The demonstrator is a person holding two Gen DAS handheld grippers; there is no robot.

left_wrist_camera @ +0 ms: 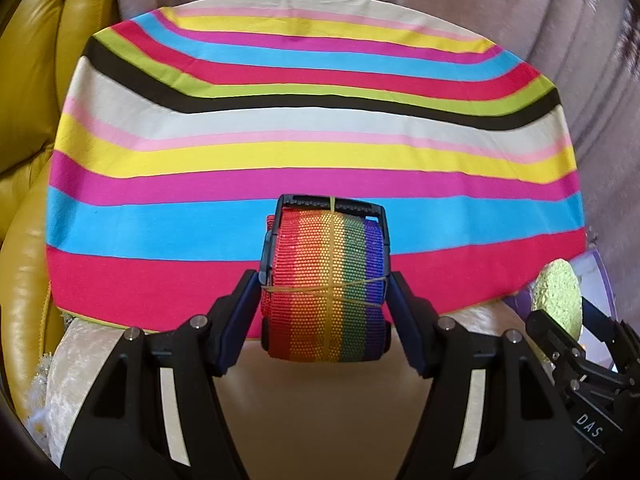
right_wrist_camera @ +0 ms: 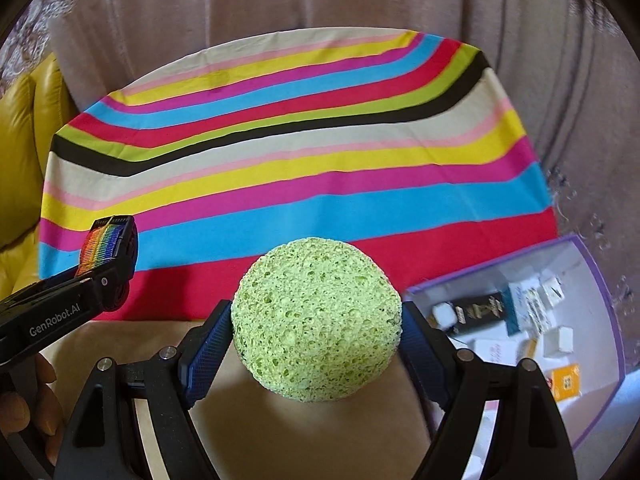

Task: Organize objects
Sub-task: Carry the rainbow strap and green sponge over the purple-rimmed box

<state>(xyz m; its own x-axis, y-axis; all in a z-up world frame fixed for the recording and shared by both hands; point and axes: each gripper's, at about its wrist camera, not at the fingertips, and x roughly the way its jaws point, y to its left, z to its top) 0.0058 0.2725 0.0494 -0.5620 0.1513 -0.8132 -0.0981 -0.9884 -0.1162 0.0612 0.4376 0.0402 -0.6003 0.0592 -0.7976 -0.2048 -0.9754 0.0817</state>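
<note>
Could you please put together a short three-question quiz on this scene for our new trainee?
1. True or false: the left gripper is shut on a rolled rainbow strap.
2. What is the right gripper holding? A) a green sponge B) a black buckle C) a white box
3. On which side of the striped cloth does the purple-edged box sit in the right wrist view, and what is in it?

Key
1. True; a yellow rubber band crosses the roll.
2. A, the green sponge.
3. Right side; it holds several small packages.
</note>
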